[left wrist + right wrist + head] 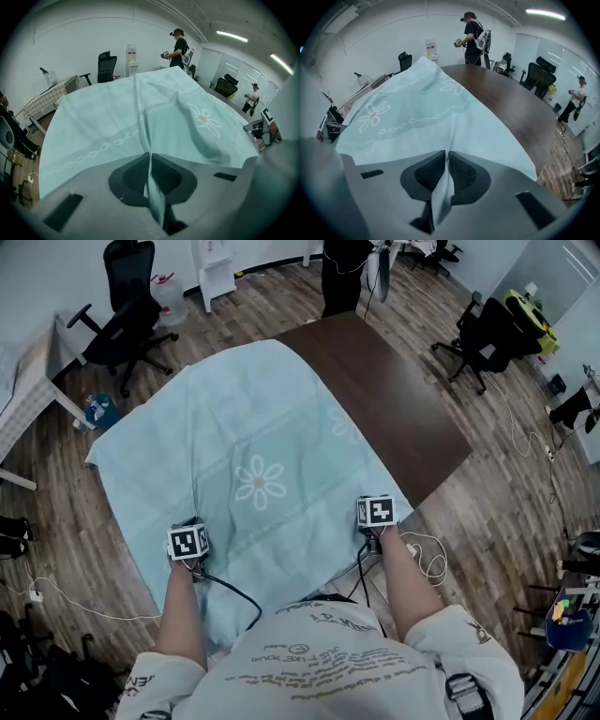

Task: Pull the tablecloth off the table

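As far as containers went, only 1 showed: a blue bin (565, 622) on the floor at my far right, with something brightly coloured in it that I could not make out.

My left tongs (150, 161) were clamped on a raised fold of the pale teal tablecloth with white daisy and chain print (253, 446), the fabric pinched flat between the 2 dark pads. My right tongs (446, 161) gripped a second fold the same way. Both sat at the near edge of the cloth, well apart, 1 on either side of the daisy. My bare forearms (180, 615) reached forward and down, and a black cable (234, 594) trailed back from the left tongs.

The tablecloth lay over the near and left part of the dark brown wooden table (394, 399), draping over the edges there, while the far right part of the tabletop was bare. Around it ran a wood-plank floor (497, 512), with black office chairs (127, 320) near the walls and a person (342, 273) standing beyond the table's far end.
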Tool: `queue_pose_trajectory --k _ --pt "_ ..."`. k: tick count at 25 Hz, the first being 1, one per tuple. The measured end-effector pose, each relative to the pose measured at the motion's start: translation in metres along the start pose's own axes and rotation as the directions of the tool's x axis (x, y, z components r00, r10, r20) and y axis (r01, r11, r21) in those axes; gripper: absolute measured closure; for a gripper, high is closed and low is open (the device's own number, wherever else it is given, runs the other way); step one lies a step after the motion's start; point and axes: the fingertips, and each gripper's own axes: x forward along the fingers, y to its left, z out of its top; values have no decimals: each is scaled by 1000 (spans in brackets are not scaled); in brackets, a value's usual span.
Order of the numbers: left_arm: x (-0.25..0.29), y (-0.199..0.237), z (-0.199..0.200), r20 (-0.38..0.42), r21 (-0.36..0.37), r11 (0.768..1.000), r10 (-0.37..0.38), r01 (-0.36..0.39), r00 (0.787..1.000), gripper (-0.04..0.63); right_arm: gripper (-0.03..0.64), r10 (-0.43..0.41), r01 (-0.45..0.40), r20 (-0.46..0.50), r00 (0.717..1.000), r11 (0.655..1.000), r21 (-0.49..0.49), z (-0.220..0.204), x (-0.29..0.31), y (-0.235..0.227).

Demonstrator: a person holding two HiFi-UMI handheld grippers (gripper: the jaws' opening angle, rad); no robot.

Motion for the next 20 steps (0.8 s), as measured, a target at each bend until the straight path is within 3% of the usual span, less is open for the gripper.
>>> queue_pose_trajectory --k 7,11,20 --pt "-3 -19 -4 -7 5 999 -36 36 999 578 600 8 -9 25 1000 1000 25 -1 0 0" --pt "-15 -32 2 41 -4 999 -54 54 998 581 604 35 -41 74 997 997 73 -1 -5 0" --pt "-45 -69 34 141 41 995 -91 86 986 583 604 103 -110 165 981 993 35 10 -32 16"
